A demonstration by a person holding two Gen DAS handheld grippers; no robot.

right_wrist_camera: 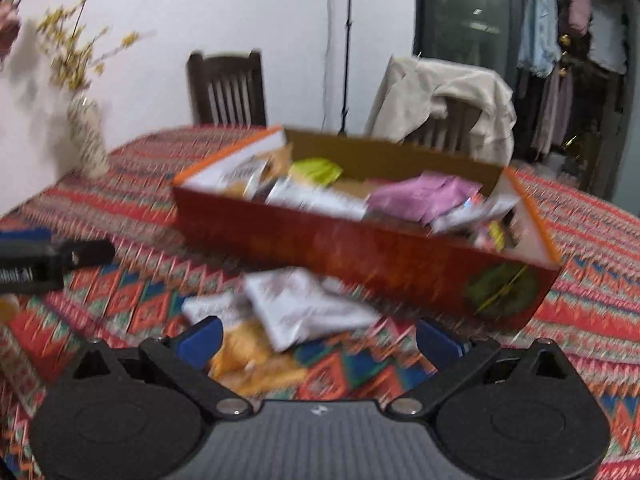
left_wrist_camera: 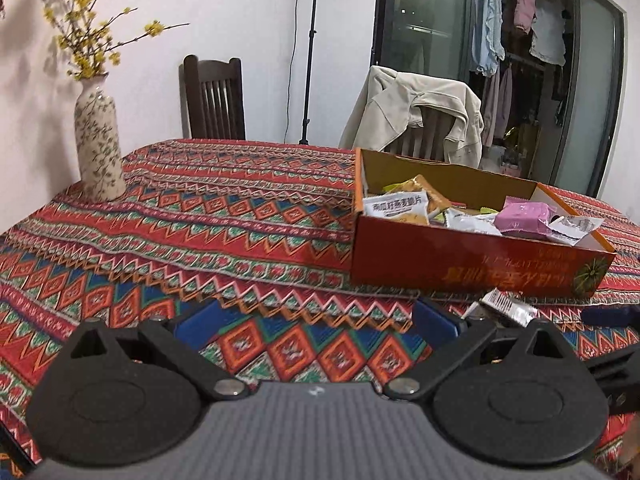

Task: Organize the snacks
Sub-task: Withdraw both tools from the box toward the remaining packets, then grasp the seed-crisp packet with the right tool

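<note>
A red cardboard box (left_wrist_camera: 460, 268) sits on the patterned tablecloth and holds several snack packets, among them a pink one (left_wrist_camera: 524, 218) and a white one with yellow chips (left_wrist_camera: 396, 206). In the blurred right wrist view the box (right_wrist_camera: 360, 252) is just ahead. Loose packets lie in front of it: a white one (right_wrist_camera: 308, 304) and a yellow one (right_wrist_camera: 248, 356). A silver packet (left_wrist_camera: 506, 306) shows at the box's near side. My left gripper (left_wrist_camera: 316, 320) is open and empty over bare cloth. My right gripper (right_wrist_camera: 320, 338) is open above the loose packets.
A flowered vase (left_wrist_camera: 98, 144) with yellow branches stands at the table's far left. Two chairs stand behind the table, one (left_wrist_camera: 416, 116) draped with a beige jacket. The other gripper's black body (right_wrist_camera: 36, 260) shows at the left of the right wrist view.
</note>
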